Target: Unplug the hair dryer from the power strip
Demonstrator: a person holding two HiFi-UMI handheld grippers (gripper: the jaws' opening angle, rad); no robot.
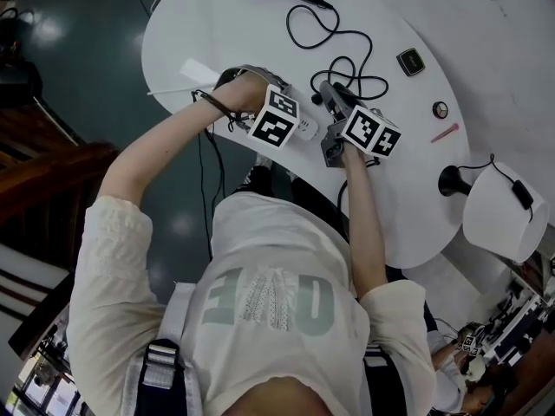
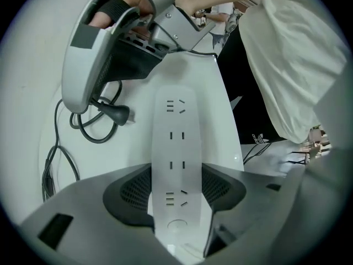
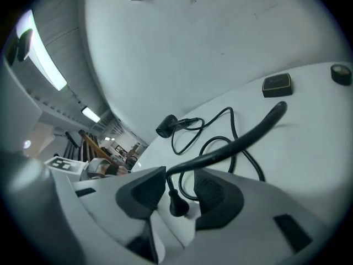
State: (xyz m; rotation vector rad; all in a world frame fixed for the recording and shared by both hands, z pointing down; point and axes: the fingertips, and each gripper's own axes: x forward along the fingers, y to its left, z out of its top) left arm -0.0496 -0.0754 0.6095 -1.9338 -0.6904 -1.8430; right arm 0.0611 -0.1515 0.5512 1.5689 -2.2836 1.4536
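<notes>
The left claw (image 2: 176, 189) clamps the power strip (image 2: 176, 142). The right claw (image 3: 179, 189) gapes wide around the unplugged plug (image 3: 177, 204), just beside the power strip.

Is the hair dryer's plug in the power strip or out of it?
Out. The plug lies free beside the power strip, whose visible sockets are all empty.

The head camera looks steeply down from above the person onto the white counter (image 1: 416, 189), the left tool (image 2: 179, 208) camera peers closely along the power strip (image 2: 177, 142), and the right tool (image 3: 182, 195) camera skims the counter, both sharing the black cord (image 3: 242, 138).
</notes>
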